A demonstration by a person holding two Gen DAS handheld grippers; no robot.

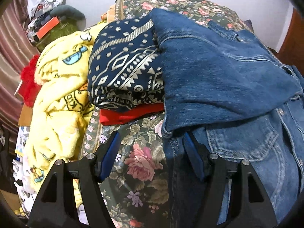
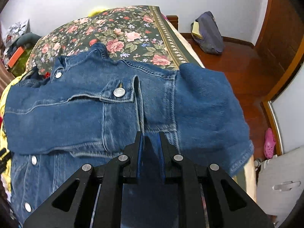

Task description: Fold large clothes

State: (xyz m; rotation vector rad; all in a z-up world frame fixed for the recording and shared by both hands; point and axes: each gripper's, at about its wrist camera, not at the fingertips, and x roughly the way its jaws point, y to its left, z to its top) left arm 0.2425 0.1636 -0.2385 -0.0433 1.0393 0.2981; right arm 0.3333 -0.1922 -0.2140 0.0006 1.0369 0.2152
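The right gripper (image 2: 151, 138) has its jaws drawn close together with a fold of the denim jacket (image 2: 106, 110) pinched between the blue pads. Ahead of those jaws the jacket lies spread across the floral bedspread (image 2: 133, 32), one sleeve folded over the chest, the other sleeve (image 2: 210, 102) lying to their right at the bed's edge. The left gripper (image 1: 152, 148) has its jaws spread wide and holds nothing; its right finger sits at the jacket's edge, and beyond it lies a folded navy patterned garment (image 1: 125, 66) on a red one (image 1: 121, 116). Judging by this, the sleeve fold is in hand; next the left jaws need to grip the hem so both can bring it over
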